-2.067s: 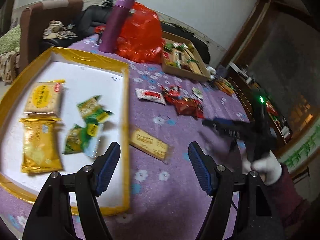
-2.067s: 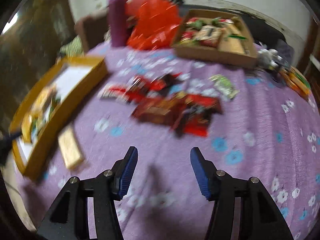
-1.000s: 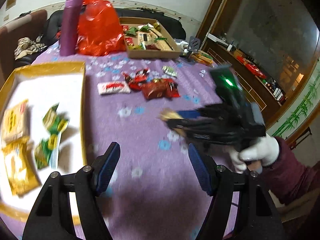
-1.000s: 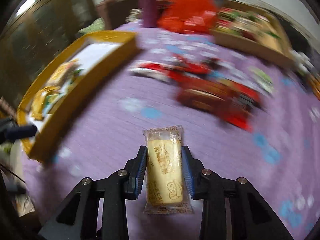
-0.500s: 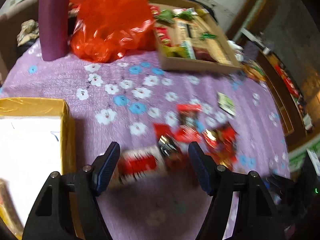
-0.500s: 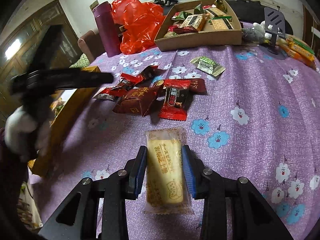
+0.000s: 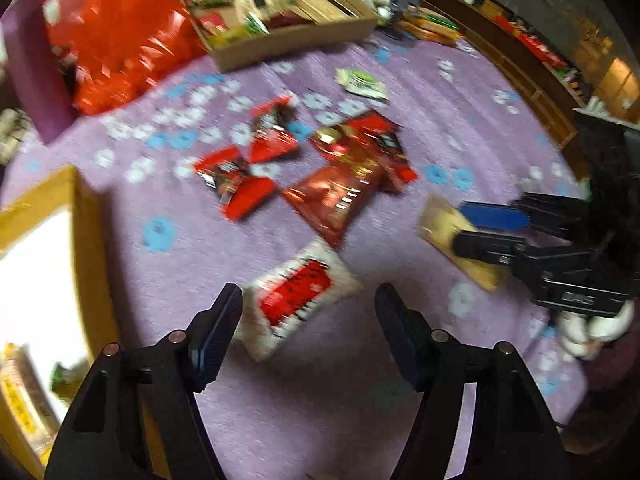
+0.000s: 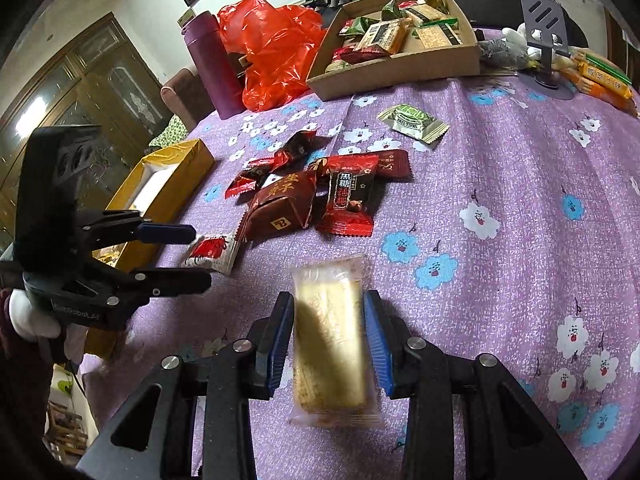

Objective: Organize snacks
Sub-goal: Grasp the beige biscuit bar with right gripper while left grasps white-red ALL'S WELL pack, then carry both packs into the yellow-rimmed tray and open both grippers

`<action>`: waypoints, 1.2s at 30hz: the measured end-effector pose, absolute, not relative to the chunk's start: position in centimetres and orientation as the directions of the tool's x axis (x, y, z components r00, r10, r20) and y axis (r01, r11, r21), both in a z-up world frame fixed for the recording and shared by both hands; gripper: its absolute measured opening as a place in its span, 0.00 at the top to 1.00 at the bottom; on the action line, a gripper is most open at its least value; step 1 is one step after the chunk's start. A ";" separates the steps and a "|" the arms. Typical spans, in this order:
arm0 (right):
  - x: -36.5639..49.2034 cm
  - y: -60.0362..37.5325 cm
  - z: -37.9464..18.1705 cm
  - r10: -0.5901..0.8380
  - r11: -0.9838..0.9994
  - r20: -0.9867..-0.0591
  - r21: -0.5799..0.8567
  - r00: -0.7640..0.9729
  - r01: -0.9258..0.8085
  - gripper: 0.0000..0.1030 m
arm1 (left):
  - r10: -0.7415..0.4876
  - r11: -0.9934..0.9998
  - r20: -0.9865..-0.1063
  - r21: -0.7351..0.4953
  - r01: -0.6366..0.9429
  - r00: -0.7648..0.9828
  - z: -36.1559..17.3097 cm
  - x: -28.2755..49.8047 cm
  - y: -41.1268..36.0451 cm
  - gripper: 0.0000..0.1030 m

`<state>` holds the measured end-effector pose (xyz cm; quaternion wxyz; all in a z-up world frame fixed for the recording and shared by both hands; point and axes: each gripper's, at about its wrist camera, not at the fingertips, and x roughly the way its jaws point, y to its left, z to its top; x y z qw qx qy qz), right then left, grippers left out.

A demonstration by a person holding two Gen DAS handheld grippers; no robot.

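Since half a second ago the left gripper (image 7: 308,322) has swung down over the white-and-red packet (image 7: 298,300), and the right gripper's (image 8: 330,334) jaws have just been opening around the biscuit packet (image 8: 332,344). In the left wrist view the left jaws stand apart, empty, with that packet on the cloth (image 7: 460,120) just beyond them; red packets (image 7: 344,184) lie farther off, the gold tray (image 7: 86,240) at left, the cardboard box (image 7: 280,44) far. In the right wrist view the biscuit packet lies between the released pads, a gap showing on each side; the left gripper (image 8: 192,256) hovers at left over the white-and-red packet (image 8: 212,250).
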<state>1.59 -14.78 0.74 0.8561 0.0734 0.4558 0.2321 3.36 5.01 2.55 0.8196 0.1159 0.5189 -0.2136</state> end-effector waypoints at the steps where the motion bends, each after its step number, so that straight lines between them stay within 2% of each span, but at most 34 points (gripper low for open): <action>1: 1.5 -14.7 0.8 0.461 0.883 -0.748 0.332 0.477 -0.333 0.60 | -0.198 0.883 -0.897 0.012 0.469 0.396 2.1 3.2 4.8 0.34; 3: 1.3 -14.5 0.9 0.465 0.879 -0.749 0.328 0.472 -0.345 0.53 | -0.155 0.880 -0.899 0.062 0.471 0.409 1.1 3.4 4.0 0.31; 6: 0.9 -13.7 1.0 0.456 0.878 -0.758 0.298 0.466 -0.374 0.44 | -0.183 0.868 -0.873 0.073 0.491 0.452 1.3 3.0 4.0 0.33; 7: 0.7 -13.4 1.0 0.447 0.880 -0.762 0.280 0.469 -0.383 0.44 | -0.203 0.870 -0.874 0.046 0.491 0.441 1.3 2.9 4.1 0.42; 8: 0.5 -13.0 1.0 0.427 0.885 -0.769 0.249 0.476 -0.392 0.44 | -0.234 0.870 -0.875 0.006 0.493 0.425 1.2 2.9 4.1 0.58; 10: 0.1 -12.3 1.0 0.389 0.894 -0.780 0.190 0.490 -0.406 0.44 | -0.234 0.869 -0.870 0.012 0.494 0.433 1.2 2.4 3.5 0.74; 11: -0.1 -11.9 0.9 0.362 0.899 -0.789 0.155 0.496 -0.411 0.45 | -0.239 0.872 -0.869 0.005 0.490 0.433 1.2 2.1 3.4 0.74; 13: -0.4 -11.4 0.9 0.297 0.914 -0.801 0.082 0.519 -0.397 0.66 | -0.238 0.883 -0.862 0.000 0.469 0.448 1.2 1.6 3.2 0.74; 14: -0.5 -11.3 0.8 0.271 0.919 -0.803 0.053 0.531 -0.390 0.66 | -0.250 0.891 -0.858 -0.022 0.453 0.450 1.1 1.3 3.5 0.74; 22: -0.9 -11.9 1.2 0.352 0.911 -0.763 0.146 0.542 -0.386 0.66 | -0.329 0.927 -0.783 -0.162 0.337 0.528 3.5 -2.1 7.3 0.74; 27: -1.8 -11.4 2.5 0.387 0.903 -0.725 0.172 0.570 -0.393 0.66 | -0.333 0.942 -0.717 -0.230 0.243 0.613 6.1 -5.3 11.9 0.74; 36: -3.4 -5.2 4.9 0.461 0.855 -0.711 0.194 0.531 -0.482 0.67 | -0.176 0.963 -0.658 -0.270 -0.011 0.732 7.9 -8.6 22.7 0.74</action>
